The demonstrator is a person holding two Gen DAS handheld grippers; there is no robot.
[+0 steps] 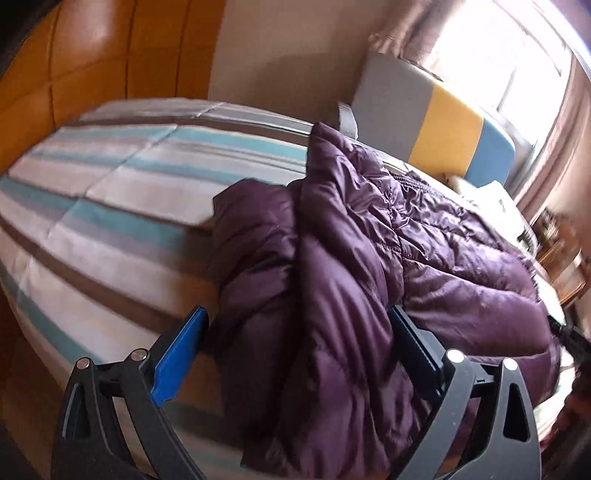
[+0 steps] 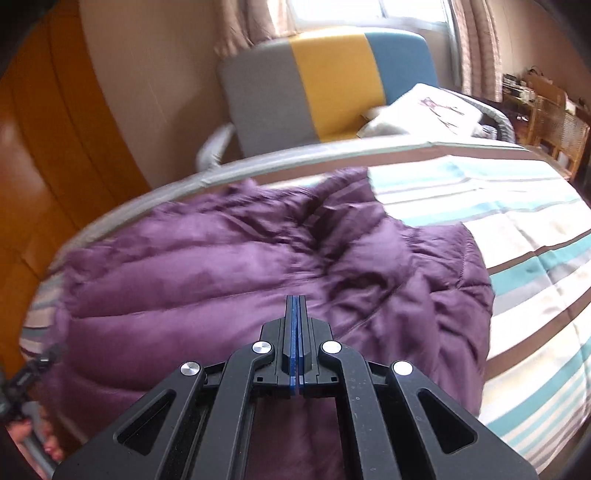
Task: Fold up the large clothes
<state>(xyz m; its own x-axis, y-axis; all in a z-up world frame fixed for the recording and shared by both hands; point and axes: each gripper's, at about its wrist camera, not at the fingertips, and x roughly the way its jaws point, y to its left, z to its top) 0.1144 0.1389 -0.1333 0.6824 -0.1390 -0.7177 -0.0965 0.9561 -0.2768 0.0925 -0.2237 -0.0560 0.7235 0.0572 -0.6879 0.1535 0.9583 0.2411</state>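
Note:
A purple quilted down jacket [image 1: 354, 258] lies on a striped bedspread [image 1: 110, 192]. In the left wrist view my left gripper [image 1: 295, 332] is open, its blue pads wide apart, with a bunched fold of the jacket between the jaws. In the right wrist view the jacket [image 2: 221, 266] spreads across the near left part of the bed [image 2: 517, 229]. My right gripper [image 2: 296, 306] is shut, its blue pads pressed together above the jacket; no cloth shows between them.
A grey, yellow and blue chair [image 2: 332, 81] stands beyond the bed by a curtained window [image 2: 369, 14]. A white pillow [image 2: 417, 110] lies beside it. Orange wooden panelling [image 1: 92, 55] runs along the left. Wicker furniture [image 2: 554, 125] stands at the far right.

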